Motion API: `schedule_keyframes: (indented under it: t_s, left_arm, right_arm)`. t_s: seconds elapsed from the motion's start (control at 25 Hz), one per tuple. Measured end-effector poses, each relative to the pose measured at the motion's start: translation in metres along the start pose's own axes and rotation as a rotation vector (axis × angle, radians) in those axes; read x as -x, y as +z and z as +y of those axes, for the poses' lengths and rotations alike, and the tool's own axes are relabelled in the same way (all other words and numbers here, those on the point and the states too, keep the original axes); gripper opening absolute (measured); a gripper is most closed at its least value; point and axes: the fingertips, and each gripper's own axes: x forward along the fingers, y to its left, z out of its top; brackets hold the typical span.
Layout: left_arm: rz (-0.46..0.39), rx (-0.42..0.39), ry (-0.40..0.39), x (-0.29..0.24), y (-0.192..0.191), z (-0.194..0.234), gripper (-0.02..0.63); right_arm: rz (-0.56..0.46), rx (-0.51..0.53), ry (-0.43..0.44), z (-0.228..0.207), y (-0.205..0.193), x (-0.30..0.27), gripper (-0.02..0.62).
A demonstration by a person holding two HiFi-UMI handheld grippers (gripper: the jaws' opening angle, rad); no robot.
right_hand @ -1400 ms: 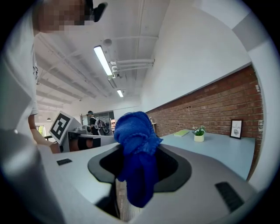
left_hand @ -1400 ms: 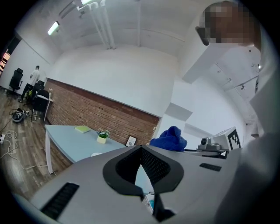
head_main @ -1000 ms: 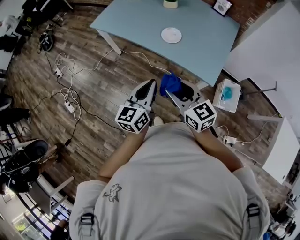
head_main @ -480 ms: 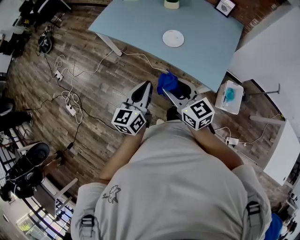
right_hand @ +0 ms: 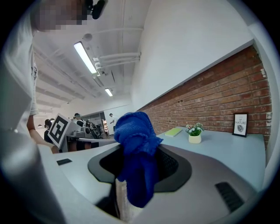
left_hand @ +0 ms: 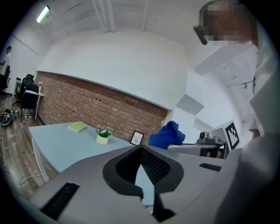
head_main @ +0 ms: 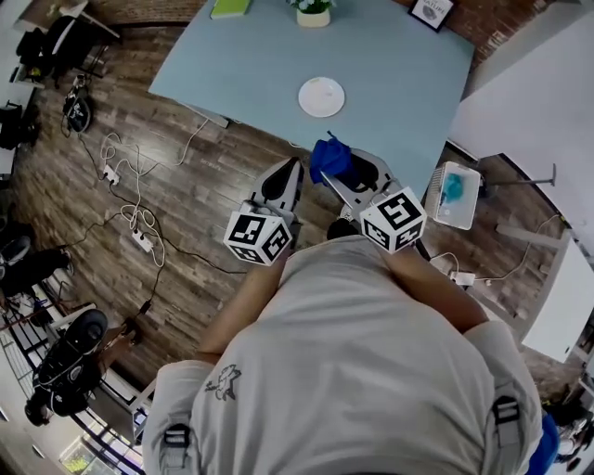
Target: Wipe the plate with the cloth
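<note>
A floor (head_main: 213,176) of dark, grainy wood planks fills most of the head view, with thin white cables (head_main: 130,176) looping across it at the left. On it stands a wide table (head_main: 390,56) with a smooth, matte, pale blue top and rounded corners, set against a rough red brick wall (right_hand: 210,100). Nearer the camera, the person's grey fabric shirt (head_main: 353,371) takes up the lower half of the head view. The two grippers reach out from it, each a smooth grey plastic shell tapering to a point, with black ribbed pads inside and a white cube of black square markers at the back. The left gripper (head_main: 295,172) has its jaws drawn together with nothing between them. The right gripper (head_main: 348,174) is clamped on the cloth (head_main: 332,158), a deep blue, knitted-looking rag bunched into a soft lump that rises above the jaw tips and hangs down between them. The plate (head_main: 321,96) is round, flat, plain white and glossy. It lies on the table near its front edge. Smaller still, at the far side of the table, are a green notebook (head_main: 229,7), a small cream pot with a plant (head_main: 313,11) and a black-framed picture (head_main: 434,11). Both grippers hang over the floor short of the table edge, and the plate lies ahead of them, apart from the cloth and from both sets of jaws.
</note>
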Motion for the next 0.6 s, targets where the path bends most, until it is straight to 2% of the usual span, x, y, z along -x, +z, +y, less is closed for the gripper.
schedule_keyframes:
  t_s: [0.12, 0.28, 0.6]
  left_arm:
    - [0.024, 0.014, -0.016, -0.044, 0.002, 0.003, 0.008]
    - [0.053, -0.015, -0.031, -0.089, 0.012, 0.003, 0.008]
    - [0.134, -0.045, -0.005, -0.135, -0.001, 0.032, 0.008]
  right_arm:
    - [-0.003, -0.014, -0.022, -0.041, 0.011, 0.0, 0.175]
    - [-0.036, -0.007, -0.036, -0.089, 0.036, 0.002, 0.175]
    - [-0.047, -0.01, -0.055, -0.131, 0.047, -0.014, 0.175]
